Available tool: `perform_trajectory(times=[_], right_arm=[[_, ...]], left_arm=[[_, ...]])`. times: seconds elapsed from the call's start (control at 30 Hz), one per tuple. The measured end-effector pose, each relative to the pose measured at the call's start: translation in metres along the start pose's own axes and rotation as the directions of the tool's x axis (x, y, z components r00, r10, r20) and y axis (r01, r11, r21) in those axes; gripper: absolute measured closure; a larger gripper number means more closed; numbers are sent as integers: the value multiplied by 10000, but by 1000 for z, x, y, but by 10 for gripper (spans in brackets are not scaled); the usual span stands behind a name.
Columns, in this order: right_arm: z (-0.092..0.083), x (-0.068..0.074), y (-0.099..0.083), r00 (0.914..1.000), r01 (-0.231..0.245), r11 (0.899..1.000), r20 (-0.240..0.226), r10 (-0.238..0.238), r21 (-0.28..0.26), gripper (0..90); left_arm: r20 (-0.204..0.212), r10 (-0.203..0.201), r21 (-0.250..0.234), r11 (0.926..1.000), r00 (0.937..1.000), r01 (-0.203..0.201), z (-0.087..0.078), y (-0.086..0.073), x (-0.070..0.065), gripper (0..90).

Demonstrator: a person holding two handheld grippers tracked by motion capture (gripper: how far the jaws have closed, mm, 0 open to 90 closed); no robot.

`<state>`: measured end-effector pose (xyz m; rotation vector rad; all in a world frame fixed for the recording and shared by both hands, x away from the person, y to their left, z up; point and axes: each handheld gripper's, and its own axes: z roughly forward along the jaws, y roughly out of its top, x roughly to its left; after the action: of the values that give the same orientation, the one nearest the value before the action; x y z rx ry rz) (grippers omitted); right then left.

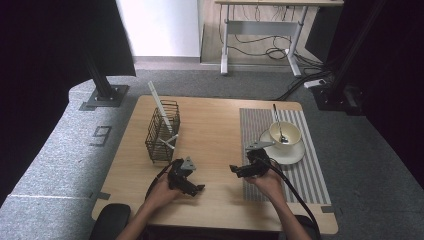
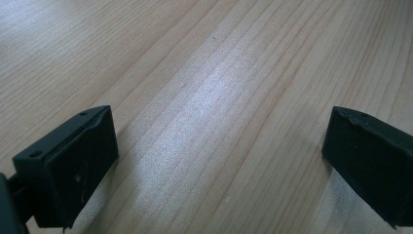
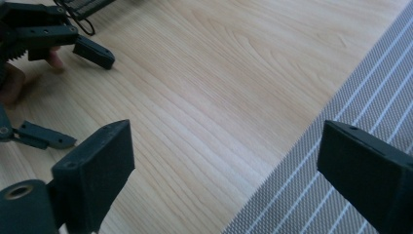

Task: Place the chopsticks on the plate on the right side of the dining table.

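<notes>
My left gripper [image 1: 196,189] rests low over the bare wooden table [image 1: 215,130] near its front edge, held in the person's left hand. Its jaws stand wide apart over bare wood in the left gripper view [image 2: 221,131], with nothing between them. My right gripper [image 1: 235,171] hovers at the left edge of the grey striped placemat [image 1: 310,165], pointing left toward the other one. In the right gripper view its jaws [image 3: 226,146] are open and empty, straddling the placemat's edge [image 3: 370,97], and the left gripper [image 3: 90,100] shows at the upper left.
A black wire basket [image 1: 162,132] holding white utensils [image 1: 160,107] stands at the left of the table. On the placemat sits a cream cup [image 1: 285,133] with a spoon [image 1: 278,122] in it, on a white saucer [image 1: 292,155]. A desk frame stands on the floor beyond.
</notes>
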<state>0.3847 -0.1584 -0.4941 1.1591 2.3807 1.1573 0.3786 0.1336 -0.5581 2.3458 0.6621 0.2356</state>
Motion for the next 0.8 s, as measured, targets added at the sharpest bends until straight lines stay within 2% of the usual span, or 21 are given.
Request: perform_trajectory(times=[0.13, 0.37, 0.4, 0.53, 0.8], right_arm=[[0, 5, 12, 9999, 151, 9999, -16, -151, 51, 122], [3, 16, 31, 9984, 366, 9993, -424, -364, 47, 135], [4, 19, 37, 9969, 468, 9989, -631, -464, 47, 149], [7, 25, 50, 9939, 633, 9979, -917, -616, 152, 162], [12, 40, 77, 9877, 1016, 9946, -1219, -984, 208, 164]], left_arm=[[7, -8, 5, 10000, 10000, 8, 0, 0, 0, 0], [16, -13, 12, 10000, 10000, 13, 0, 0, 0, 0], [13, -14, 8, 10000, 10000, 14, 0, 0, 0, 0], [12, -15, 10, 10000, 10000, 15, 0, 0, 0, 0], [9, -34, -9, 10000, 10000, 34, 0, 0, 0, 0]])
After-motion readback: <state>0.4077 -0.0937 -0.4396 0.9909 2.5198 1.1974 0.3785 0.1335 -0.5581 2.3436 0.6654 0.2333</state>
